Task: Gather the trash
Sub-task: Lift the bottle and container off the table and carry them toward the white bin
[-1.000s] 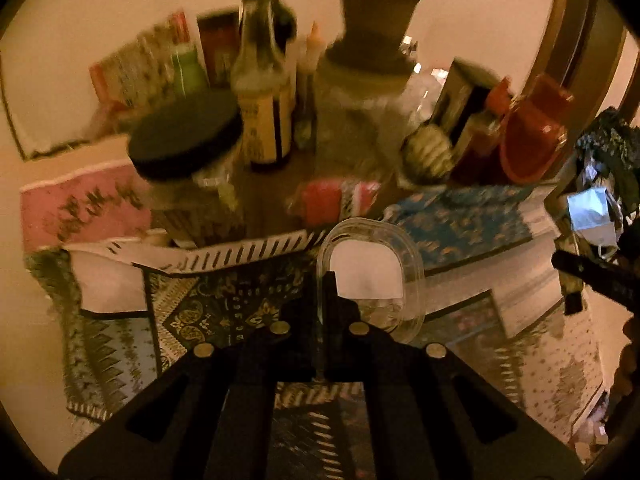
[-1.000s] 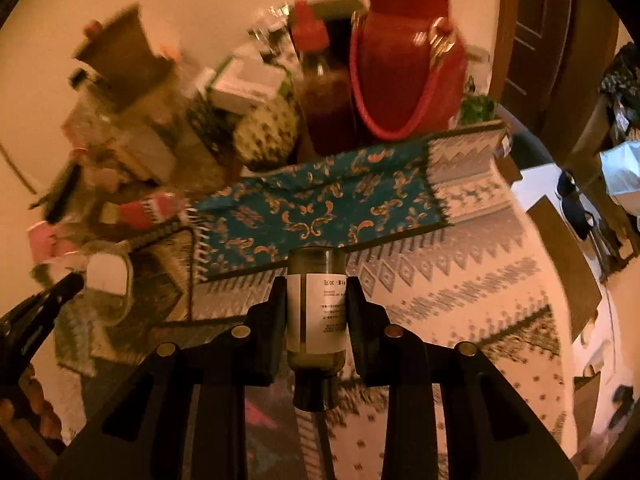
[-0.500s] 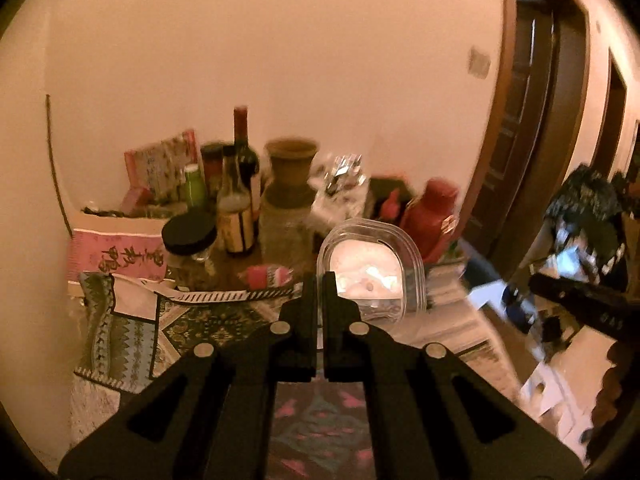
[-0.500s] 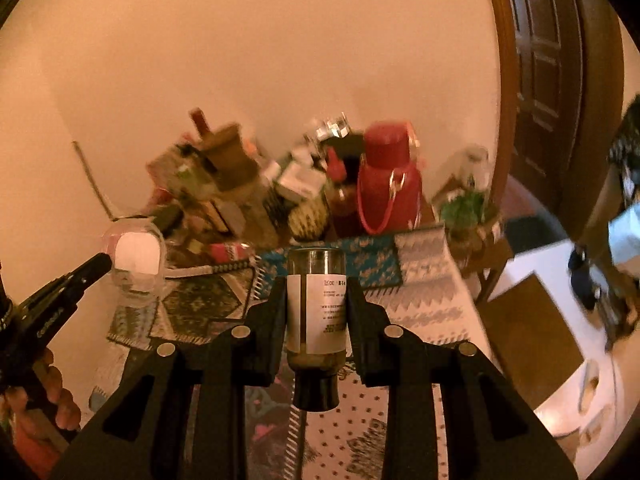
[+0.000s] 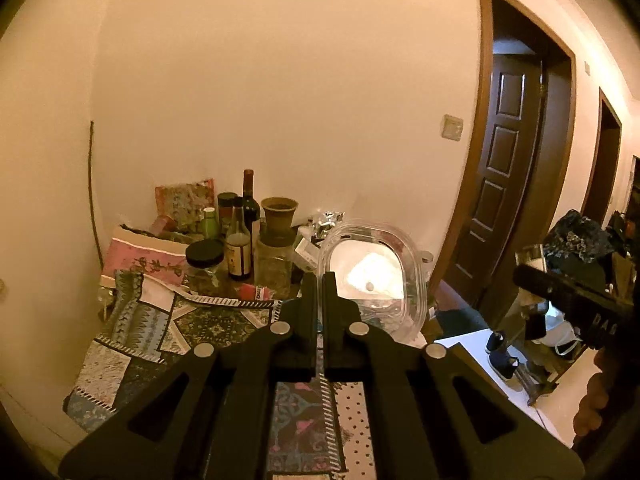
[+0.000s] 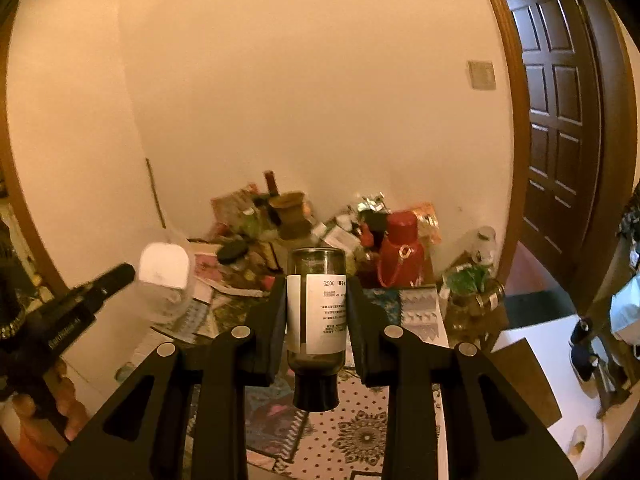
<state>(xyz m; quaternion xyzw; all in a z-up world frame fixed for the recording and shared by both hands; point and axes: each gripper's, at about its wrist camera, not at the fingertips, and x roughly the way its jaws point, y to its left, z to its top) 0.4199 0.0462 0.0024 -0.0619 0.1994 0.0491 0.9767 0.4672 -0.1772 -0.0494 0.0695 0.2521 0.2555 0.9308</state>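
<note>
Both lifted off the surface, my left hand-held gripper pinching the clear container, right hand-held gripper clamping the bottle; next, finding a bin.

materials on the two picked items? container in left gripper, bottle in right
Container: looks like thin clear plastic, glossy; the wall and clutter show through it, and the left gripper pinches just its rim. Bottle: likely dark tinted glass, smooth and shiny, with a white paper label and a black cap, probably plastic; clamped in the right gripper.
</note>
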